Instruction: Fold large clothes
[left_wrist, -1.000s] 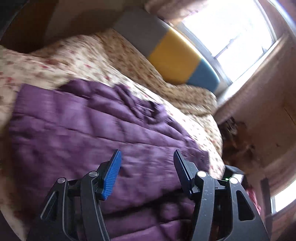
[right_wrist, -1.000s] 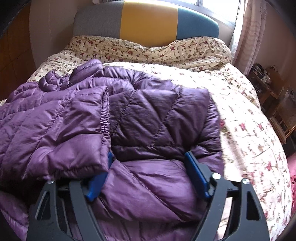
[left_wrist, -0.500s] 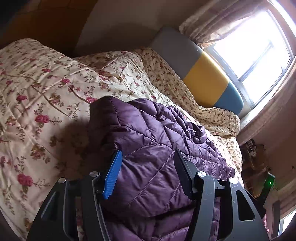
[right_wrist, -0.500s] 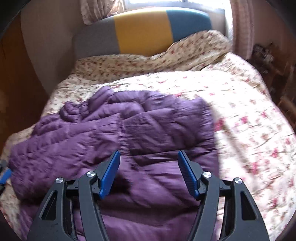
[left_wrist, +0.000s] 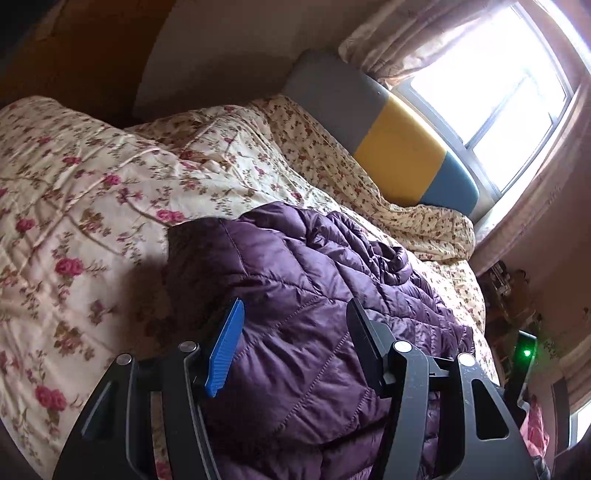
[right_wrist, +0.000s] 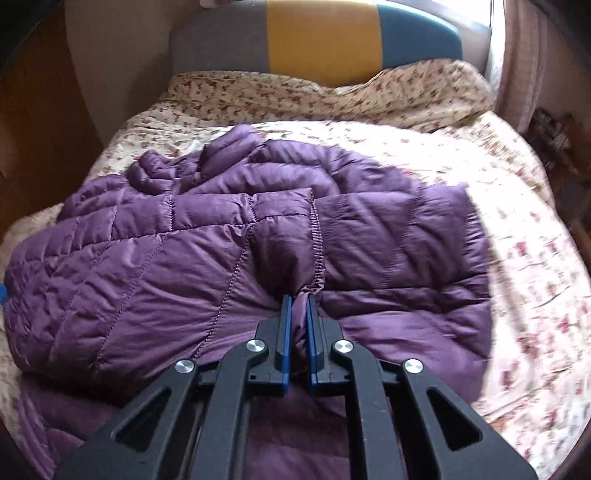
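Observation:
A purple quilted puffer jacket (right_wrist: 258, 236) lies spread on the floral bed cover, one sleeve folded across its body. My right gripper (right_wrist: 297, 301) is shut on the elastic cuff of that sleeve (right_wrist: 314, 254) near the jacket's middle. In the left wrist view the jacket (left_wrist: 303, 295) bulges up between the fingers. My left gripper (left_wrist: 295, 314) is open, its fingers either side of the jacket's left edge.
The floral bed cover (left_wrist: 92, 206) surrounds the jacket and also shows in the right wrist view (right_wrist: 535, 258). A grey, yellow and blue headboard (right_wrist: 317, 37) stands at the far end. A bright window (left_wrist: 498, 88) and a cluttered bedside stand (left_wrist: 509, 288) lie to the right.
My right gripper has closed on the sleeve cuff; it was open half a second ago. My left gripper swung to the jacket's left edge and stays open.

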